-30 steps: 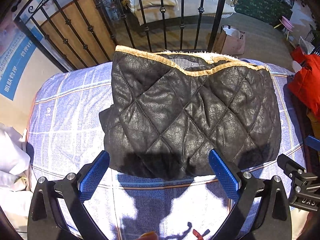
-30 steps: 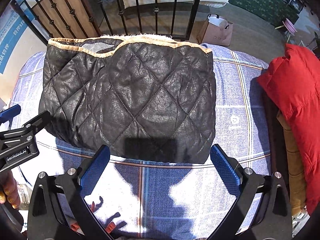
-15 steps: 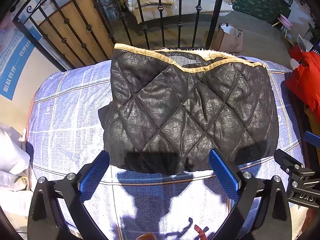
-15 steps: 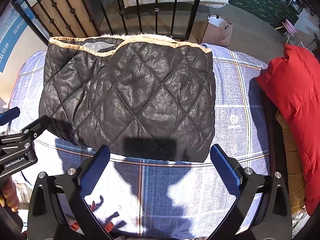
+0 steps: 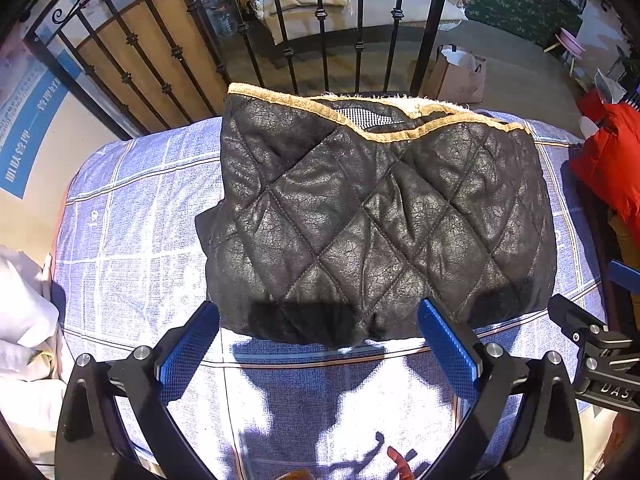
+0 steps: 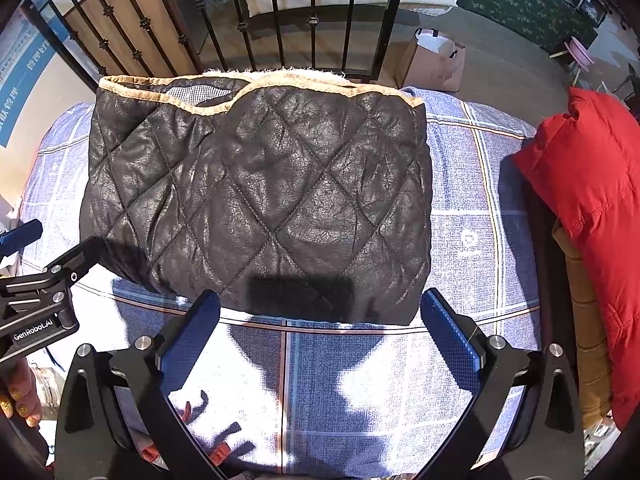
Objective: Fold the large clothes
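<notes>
Thick quilted jacket (image 5: 376,216) folded on checked bed (image 5: 132,216): probably heavy, supple, slick; best pinched at near hem. Left hand-held gripper (image 5: 318,344) and right hand-held gripper (image 6: 320,332) spread apart, empty.

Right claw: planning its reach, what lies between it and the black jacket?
Only bare checked sheet, shadowed, in the right wrist view, up to the jacket.

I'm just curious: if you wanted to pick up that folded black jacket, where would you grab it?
Probably the near folded edge of the jacket, coming in low from the front: it lies flat and bulky, and both open grippers already face that edge.
</notes>
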Demonstrator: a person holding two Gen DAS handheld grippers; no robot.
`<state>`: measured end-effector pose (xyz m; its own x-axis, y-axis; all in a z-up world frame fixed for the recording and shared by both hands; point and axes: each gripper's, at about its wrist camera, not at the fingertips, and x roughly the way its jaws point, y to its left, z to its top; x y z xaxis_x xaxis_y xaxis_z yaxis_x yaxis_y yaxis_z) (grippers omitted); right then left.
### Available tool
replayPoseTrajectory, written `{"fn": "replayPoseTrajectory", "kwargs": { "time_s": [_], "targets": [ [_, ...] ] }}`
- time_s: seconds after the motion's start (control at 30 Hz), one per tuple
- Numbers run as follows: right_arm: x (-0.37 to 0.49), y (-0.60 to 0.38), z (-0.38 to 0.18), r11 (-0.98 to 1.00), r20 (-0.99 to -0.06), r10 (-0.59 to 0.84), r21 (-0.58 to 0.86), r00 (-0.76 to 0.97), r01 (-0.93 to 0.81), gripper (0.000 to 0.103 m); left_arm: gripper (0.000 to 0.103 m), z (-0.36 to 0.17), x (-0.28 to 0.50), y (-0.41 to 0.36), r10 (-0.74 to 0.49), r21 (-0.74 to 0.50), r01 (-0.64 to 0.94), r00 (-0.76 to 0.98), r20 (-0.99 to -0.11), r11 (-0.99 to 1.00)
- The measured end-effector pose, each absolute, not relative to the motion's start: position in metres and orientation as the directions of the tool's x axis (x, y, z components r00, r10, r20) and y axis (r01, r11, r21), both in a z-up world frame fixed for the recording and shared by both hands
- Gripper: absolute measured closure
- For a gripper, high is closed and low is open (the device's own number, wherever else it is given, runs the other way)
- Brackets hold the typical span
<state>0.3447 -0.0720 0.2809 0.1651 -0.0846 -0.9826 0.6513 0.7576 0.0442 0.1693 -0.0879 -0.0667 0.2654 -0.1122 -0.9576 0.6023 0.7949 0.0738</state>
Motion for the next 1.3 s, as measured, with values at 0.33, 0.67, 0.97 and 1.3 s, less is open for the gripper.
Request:
{"fn": "replayPoseTrajectory", "kwargs": {
  "time_s": [0.33,0.67,0.97,1.3],
  "targets": [
    [0.3455,-0.0708,0.2811,0.757,-0.983,-0.083,0.046,0.166,0.651,0.004,0.006,-0.0671,0.1689,-0.0872,-0.113,0.072,0.601,0.264,-0.958,0.796],
    [0.3456,-0.0705,0.2811,0.758,-0.983,-0.082,0.046,0.164,0.651,0.004,0.006,-0.0668,0.1686,-0.0863,-0.112,0.073,0.599,0.266,-0.957,0.797],
    [0.3454,-0.0691,0.2807,0.756,-0.983,-0.083,0.044,0.162,0.653,0.004,0.006,-0.0617,0.1638,-0.0825,-0.165,0.049,0.604,0.294,-0.941,0.796],
    [0.344,-0.0679,0.2801,0.757,-0.983,-0.085,0.043,0.163,0.652,0.004,0.006,-0.0606,0.1613,-0.0831,-0.067,0.168,0.564,0.373,-0.926,0.809]
  ]
}}
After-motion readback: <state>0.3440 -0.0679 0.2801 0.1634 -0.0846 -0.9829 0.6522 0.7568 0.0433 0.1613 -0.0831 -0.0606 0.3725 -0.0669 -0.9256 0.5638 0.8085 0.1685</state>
